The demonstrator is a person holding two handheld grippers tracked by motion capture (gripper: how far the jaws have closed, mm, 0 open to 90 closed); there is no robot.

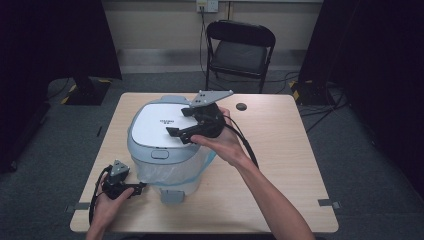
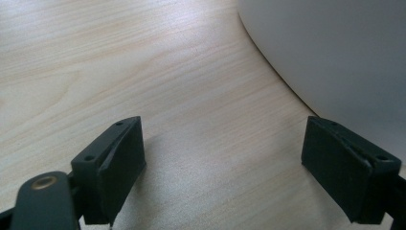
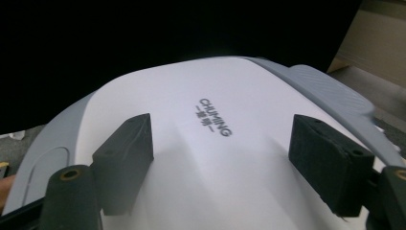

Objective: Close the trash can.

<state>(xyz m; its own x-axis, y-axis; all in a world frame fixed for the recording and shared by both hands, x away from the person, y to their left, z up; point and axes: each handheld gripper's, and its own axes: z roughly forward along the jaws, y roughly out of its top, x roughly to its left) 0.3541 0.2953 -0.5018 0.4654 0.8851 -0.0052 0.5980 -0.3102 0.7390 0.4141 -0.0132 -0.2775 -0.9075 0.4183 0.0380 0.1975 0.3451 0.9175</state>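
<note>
While over bin lid (image 3: 201, 158), right tongs (image 3: 220, 158) gape wide, empty.

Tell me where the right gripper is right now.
In the high view, the right gripper hovers open over the white lid of the bin, which stands left of centre on the table.

Black folding chair (image 1: 241, 50) behind wooden table (image 1: 280, 150), wall outlet (image 1: 207, 5) above, dark grommet (image 1: 241, 106) on tabletop.

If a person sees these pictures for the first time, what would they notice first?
Probably the pale blue-grey trash bin with its white lid, standing left of centre on the wooden table. Next, the right gripper hovering open above that lid, and the left gripper open near the bin's base at the table's near-left corner.
</note>
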